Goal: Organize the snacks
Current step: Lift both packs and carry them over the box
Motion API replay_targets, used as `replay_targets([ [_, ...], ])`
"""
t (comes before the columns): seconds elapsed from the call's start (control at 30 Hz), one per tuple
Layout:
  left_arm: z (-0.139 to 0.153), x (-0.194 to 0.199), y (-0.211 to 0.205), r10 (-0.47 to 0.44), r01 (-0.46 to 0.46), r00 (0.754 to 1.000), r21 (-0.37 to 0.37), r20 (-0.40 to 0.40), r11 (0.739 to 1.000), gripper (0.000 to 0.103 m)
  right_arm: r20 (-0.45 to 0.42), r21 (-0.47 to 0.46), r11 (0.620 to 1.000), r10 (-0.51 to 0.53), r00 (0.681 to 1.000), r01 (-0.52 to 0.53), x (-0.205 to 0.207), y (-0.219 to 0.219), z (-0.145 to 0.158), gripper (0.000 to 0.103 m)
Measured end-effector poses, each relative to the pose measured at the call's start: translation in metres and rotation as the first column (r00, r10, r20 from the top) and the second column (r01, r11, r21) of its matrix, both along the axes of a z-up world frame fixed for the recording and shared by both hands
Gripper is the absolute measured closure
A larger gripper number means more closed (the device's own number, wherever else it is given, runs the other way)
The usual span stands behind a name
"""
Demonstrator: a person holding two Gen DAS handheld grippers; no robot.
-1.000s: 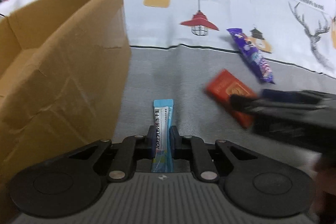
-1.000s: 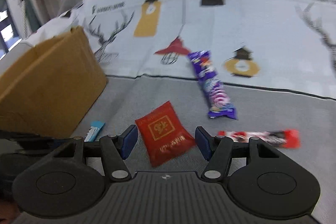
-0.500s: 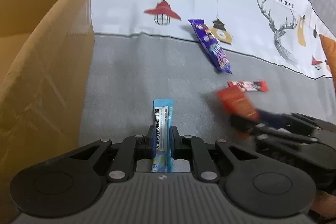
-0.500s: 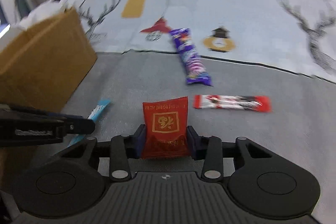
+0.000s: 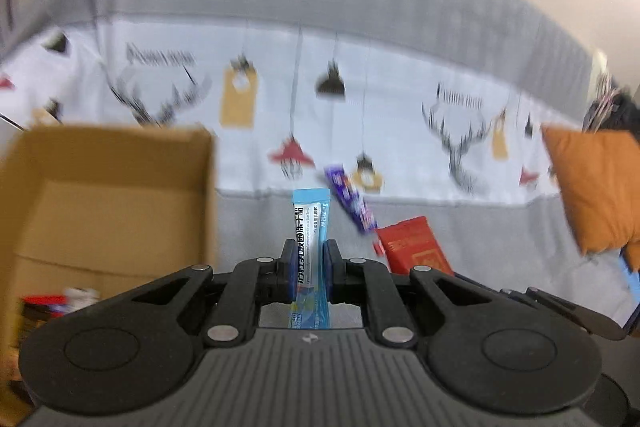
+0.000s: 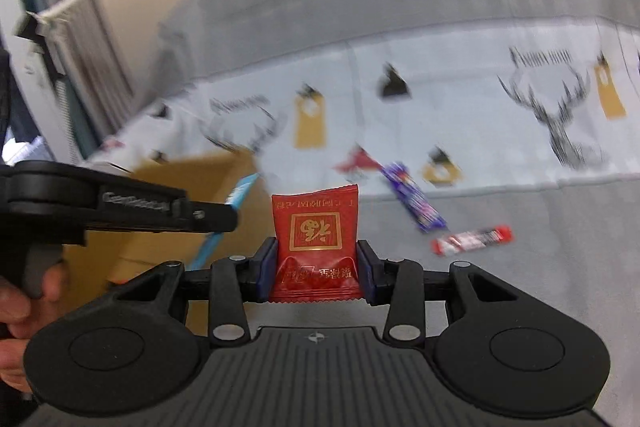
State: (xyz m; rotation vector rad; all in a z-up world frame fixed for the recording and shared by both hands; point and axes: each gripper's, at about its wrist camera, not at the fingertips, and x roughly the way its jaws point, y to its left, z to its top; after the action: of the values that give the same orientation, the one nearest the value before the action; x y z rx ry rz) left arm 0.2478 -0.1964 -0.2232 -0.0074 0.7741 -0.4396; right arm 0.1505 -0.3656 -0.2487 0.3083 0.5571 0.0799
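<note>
left gripper: clamped on blue snack stick | right gripper: clamped on red packet | cardboard box: left | purple bar: far right

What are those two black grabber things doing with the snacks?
A person is tidying snacks into a cardboard box. The left gripper is shut on a blue stick packet, and the right gripper is shut on a red packet. Both are lifted near the box. A purple bar and a red-and-white bar lie on the grey cover.
</note>
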Motion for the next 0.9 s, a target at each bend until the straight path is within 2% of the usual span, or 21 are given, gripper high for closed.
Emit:
replay_targets([
  [0.17,0.058,-0.033,0.054,0.035,-0.030,0.994,-0.054,0.107,0.998,0.089,0.097,-0.047,0.997,0.059,0.994,-0.055,-0.021,0.060,0.060,0.060],
  [0.3,0.097,-0.063,0.106,0.062,-0.046,0.978,-0.081,0.198,0.996,0.089,0.152,-0.069,0.994,0.092,0.984,-0.083,-0.038,0.105,0.097,0.060],
  [0.57,0.155,-0.109,0.208,0.164,-0.117,0.918,-0.147,0.361,0.982,0.089,0.247,-0.158,0.976,0.184,0.951,-0.148,-0.058,0.171,0.154,0.060],
  [0.67,0.165,-0.119,0.229,0.180,-0.130,0.900,-0.150,0.397,0.980,0.089,0.273,-0.158,0.973,0.208,0.939,-0.170,-0.056,0.185,0.165,0.060],
  [0.77,0.161,-0.116,0.237,0.183,-0.143,0.895,-0.126,0.406,0.982,0.089,0.272,-0.174,0.965,0.237,0.933,-0.194,-0.047,0.196,0.162,0.060],
  [0.83,0.148,-0.109,0.239,0.183,-0.155,0.902,-0.103,0.391,0.983,0.089,0.256,-0.171,0.964,0.242,0.936,-0.202,-0.042,0.202,0.156,0.060],
  [0.9,0.130,-0.098,0.240,0.171,-0.149,0.923,-0.089,0.346,0.985,0.089,0.224,-0.169,0.964,0.242,0.944,-0.207,-0.034,0.207,0.143,0.060],
])
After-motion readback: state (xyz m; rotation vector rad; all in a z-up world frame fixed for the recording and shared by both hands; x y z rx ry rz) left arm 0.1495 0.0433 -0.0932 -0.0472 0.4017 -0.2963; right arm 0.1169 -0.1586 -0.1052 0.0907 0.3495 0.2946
